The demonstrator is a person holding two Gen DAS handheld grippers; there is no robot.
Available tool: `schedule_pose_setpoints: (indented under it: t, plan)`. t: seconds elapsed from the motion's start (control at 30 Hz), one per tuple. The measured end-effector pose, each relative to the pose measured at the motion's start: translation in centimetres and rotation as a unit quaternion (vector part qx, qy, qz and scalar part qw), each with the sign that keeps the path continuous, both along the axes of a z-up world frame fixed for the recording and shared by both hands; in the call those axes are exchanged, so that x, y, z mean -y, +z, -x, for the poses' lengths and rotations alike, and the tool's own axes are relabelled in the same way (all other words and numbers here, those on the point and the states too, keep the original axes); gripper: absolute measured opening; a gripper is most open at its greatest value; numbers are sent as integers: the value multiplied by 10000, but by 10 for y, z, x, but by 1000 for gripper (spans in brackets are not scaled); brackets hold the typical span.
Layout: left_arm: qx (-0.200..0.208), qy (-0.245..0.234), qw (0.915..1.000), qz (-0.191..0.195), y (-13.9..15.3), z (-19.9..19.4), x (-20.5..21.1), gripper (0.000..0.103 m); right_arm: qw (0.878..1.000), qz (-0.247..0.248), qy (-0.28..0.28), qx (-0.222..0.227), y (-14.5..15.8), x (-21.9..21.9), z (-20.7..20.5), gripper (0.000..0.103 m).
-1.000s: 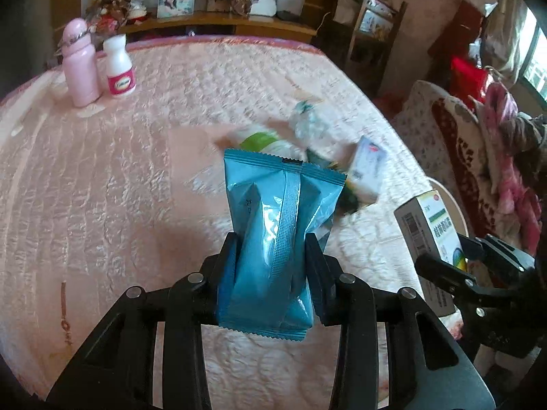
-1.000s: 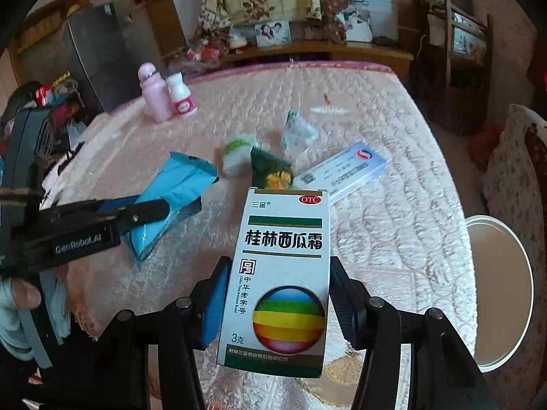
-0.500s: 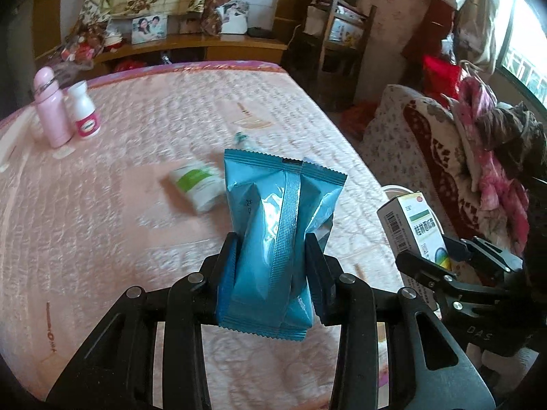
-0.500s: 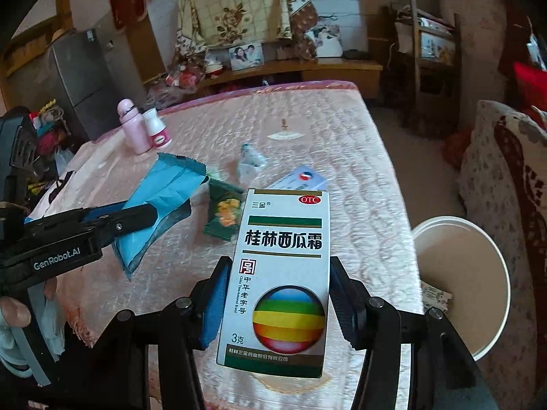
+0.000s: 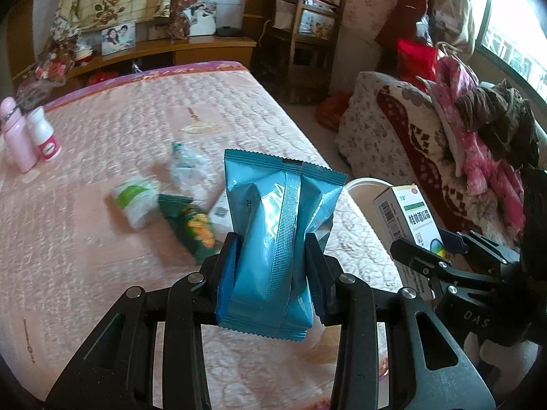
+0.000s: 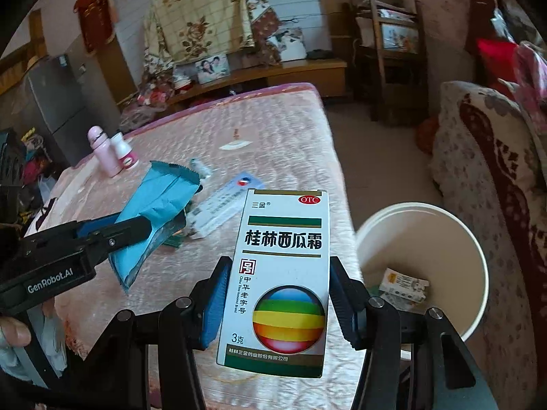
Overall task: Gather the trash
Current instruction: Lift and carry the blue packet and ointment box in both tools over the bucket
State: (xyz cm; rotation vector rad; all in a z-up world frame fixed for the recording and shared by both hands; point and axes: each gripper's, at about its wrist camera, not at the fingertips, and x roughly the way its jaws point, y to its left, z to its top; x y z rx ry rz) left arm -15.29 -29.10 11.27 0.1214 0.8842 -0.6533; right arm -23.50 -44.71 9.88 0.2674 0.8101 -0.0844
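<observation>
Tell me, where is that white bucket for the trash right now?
The white bucket stands on the floor off the bed's right edge, beside the flowered sofa. In the right wrist view it sits just right of the held medicine box.

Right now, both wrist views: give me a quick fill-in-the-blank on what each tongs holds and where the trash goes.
1. The left tongs are shut on a ____ snack packet.
2. The right tongs grip a white medicine ____ with a rainbow ball printed on it.
3. The round white bucket stands on the floor, off the ____ edge of the bed in the right wrist view.
4. The pink bottle stands ____ on the bed.

Missing words: blue; box; right; upright
</observation>
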Motion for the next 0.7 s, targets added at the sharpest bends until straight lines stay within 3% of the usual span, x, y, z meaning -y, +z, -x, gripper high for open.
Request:
schedule_pose_setpoints:
  t: [0.7]
  plan:
    - [-265,-610,9978,67,-10,12,95,35,9958,-19,-905,-129,-11,90,32,54]
